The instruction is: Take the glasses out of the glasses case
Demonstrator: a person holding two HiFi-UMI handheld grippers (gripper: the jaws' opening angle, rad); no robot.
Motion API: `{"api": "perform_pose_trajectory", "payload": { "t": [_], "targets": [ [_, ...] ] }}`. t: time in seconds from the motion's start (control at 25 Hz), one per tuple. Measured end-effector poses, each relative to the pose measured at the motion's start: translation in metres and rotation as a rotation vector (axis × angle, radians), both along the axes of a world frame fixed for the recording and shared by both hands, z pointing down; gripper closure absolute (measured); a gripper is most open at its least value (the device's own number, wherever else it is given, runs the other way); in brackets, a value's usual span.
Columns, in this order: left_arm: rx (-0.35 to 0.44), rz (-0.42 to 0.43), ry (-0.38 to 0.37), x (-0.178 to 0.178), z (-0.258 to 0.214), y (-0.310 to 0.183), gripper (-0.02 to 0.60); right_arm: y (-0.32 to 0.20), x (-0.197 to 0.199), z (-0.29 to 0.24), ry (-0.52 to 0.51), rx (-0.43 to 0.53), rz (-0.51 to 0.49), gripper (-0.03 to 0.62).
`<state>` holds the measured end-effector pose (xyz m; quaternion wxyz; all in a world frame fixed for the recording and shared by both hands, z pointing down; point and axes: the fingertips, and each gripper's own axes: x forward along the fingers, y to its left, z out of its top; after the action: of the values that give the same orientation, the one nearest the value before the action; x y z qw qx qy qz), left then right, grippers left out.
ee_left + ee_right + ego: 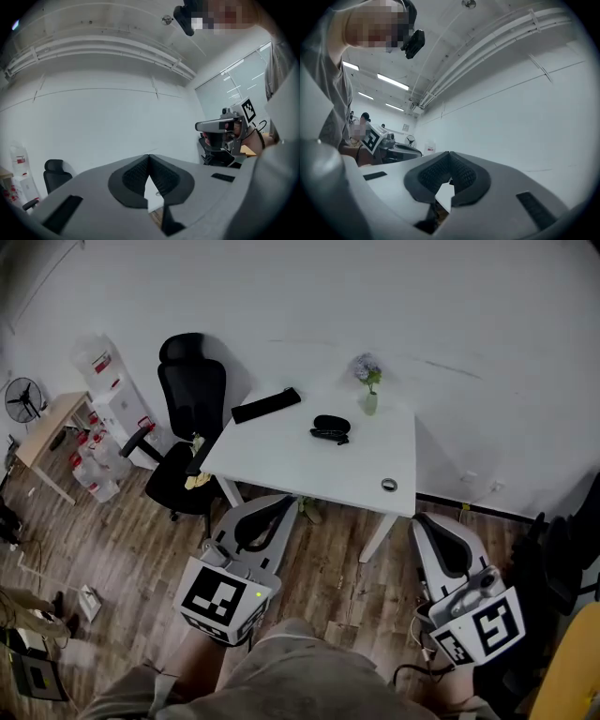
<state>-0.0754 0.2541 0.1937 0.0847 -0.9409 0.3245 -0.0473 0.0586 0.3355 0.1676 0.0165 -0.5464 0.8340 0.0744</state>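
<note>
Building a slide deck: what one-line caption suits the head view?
Left gripper and right gripper, both shut, held short of a white table bearing a black glasses case.

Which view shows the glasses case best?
Head view: the glasses case lies in plain sight on the white table, near the vase. Both gripper views look past closed jaws at walls and a sliver of table; no case visible.

head view: steeply down over table [281,460] | gripper views: level, low, facing wall [93,122], table shared
</note>
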Motion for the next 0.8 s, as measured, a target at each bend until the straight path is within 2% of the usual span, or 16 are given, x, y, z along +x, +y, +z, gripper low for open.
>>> {"api": "perform_pose_trajectory", "payload": {
  "t": [0.12,0.28,0.36,0.4,0.6,0.8],
  "targets": [
    [-0.007,-0.013,0.000,-0.002,0.003,-0.007,0.566,-0.003,0.000,0.001,-0.012,0.020,-0.013,0.563],
    [-0.007,-0.021,-0.001,-0.003,0.006,-0.020,0.566,-0.014,0.009,0.001,-0.060,0.051,0.031,0.554],
    [-0.006,-0.024,0.000,-0.003,0.009,-0.030,0.566,-0.023,0.010,0.004,-0.059,0.053,0.045,0.450],
    [-0.007,-0.026,0.004,-0.003,0.010,-0.036,0.566,-0.029,0.011,0.006,-0.058,0.050,0.047,0.425],
    [-0.005,-0.015,0.010,0.000,0.019,-0.075,0.566,-0.064,0.013,0.020,-0.046,0.027,0.053,0.424],
    [-0.015,0.016,0.038,0.014,0.023,-0.129,0.566,-0.124,0.023,0.030,-0.006,-0.016,0.076,0.422]
  ]
}}
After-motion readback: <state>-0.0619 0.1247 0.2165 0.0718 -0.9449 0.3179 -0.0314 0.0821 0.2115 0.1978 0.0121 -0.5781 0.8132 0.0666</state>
